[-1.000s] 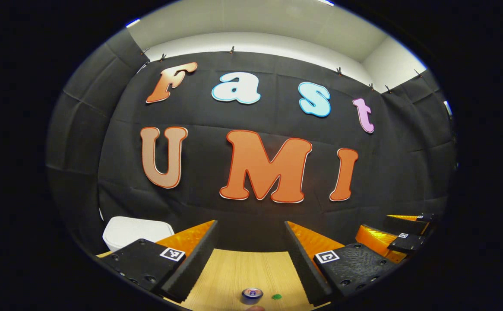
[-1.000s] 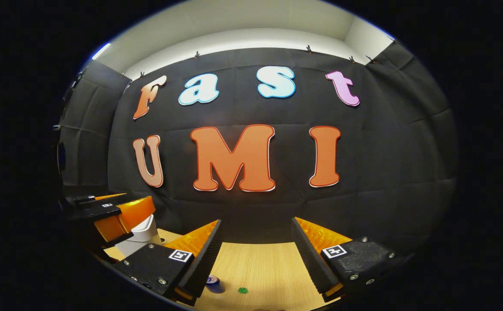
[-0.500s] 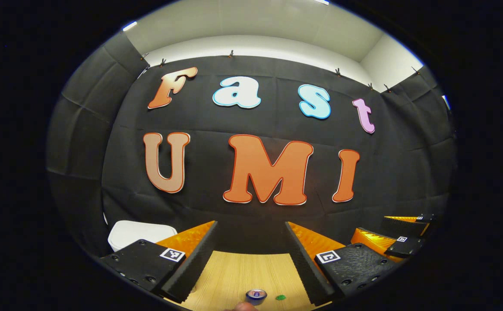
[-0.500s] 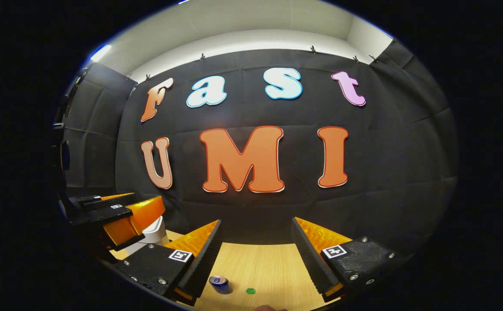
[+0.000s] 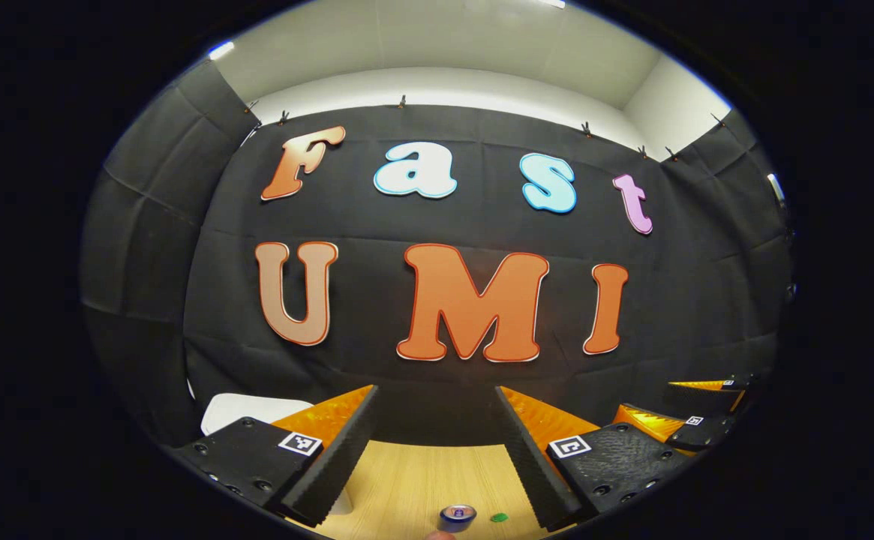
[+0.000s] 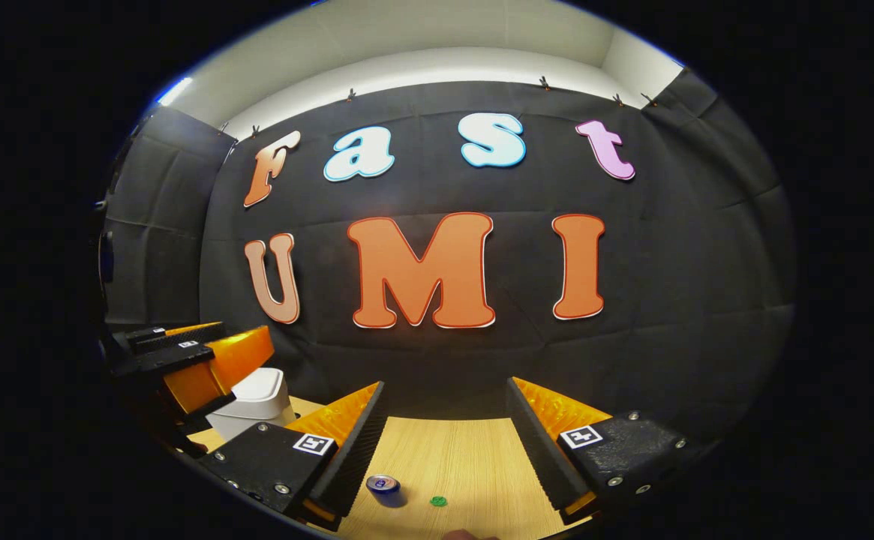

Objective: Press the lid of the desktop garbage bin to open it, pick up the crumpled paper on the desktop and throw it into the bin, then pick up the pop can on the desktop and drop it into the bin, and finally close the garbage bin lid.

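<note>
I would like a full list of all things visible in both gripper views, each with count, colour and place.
Garbage bin: one, white, lid closed, far left on the table, behind the left gripper.
Pop can: one, blue with silver top, upright on the table, near edge.
Small green piece: one, green, on the table just right of the can.
Table: one, light wood.
Left gripper: one, jaws open, above the table.
Right gripper: one, jaws open, above the table.
</note>
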The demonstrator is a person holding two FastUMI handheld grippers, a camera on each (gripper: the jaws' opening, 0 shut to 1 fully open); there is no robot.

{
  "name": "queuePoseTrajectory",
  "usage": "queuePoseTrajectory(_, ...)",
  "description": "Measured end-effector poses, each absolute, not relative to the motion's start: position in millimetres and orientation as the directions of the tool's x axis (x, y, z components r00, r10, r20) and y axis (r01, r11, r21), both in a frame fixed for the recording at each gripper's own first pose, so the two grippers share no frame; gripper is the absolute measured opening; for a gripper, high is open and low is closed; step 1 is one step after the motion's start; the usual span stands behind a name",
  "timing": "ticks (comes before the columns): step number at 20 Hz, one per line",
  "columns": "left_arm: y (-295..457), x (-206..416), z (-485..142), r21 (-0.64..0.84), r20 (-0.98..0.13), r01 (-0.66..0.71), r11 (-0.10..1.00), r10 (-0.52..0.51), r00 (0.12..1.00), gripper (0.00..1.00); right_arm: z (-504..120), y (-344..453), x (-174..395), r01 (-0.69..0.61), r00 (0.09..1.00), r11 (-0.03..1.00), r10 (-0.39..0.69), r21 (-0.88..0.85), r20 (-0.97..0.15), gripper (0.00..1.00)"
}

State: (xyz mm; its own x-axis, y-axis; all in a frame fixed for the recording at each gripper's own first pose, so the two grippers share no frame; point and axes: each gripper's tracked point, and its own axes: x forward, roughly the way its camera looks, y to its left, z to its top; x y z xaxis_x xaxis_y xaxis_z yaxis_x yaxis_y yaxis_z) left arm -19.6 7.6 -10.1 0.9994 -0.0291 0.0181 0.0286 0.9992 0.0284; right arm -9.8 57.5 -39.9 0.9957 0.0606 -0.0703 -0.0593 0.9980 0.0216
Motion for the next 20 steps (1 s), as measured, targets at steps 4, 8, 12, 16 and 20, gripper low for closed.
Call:
queuePoseTrajectory(4,24.3,-20.8,-7.9,0.048,0.024,-0.003,0.999,0.002,1.0,0.92,-41.8,61.0,-6.3,-0.053,0.996,0.998,0.054,0.021,-0.075,0.93)
queuePoseTrajectory(8,41.8,-15.8,-13.5,0.069,-0.006,-0.021,0.997,0.022,1.0,0.85,-45.7,67.6,-1.1,-0.056,0.994,0.998,0.058,0.031,-0.089,0.93)
queuePoseTrajectory(12,78.4,-14.3,-4.1,0.075,0.014,-0.095,0.993,0.095,0.995,0.75,-47.4,79.7,4.8,-0.076,0.993,0.997,0.078,0.028,-0.094,0.94)
queuePoseTrajectory(16,114.4,-9.8,-1.9,0.104,0.007,-0.154,0.983,0.154,0.988,0.63,-48.6,90.7,10.7,-0.097,0.99,0.995,0.099,0.033,-0.096,0.93)
queuePoseTrajectory(20,164.4,-1.0,-2.8,0.105,-0.001,-0.224,0.969,0.226,0.974,0.56,-53.7,101.1,15.2,-0.115,0.987,0.993,0.118,0.032,-0.109,0.94)
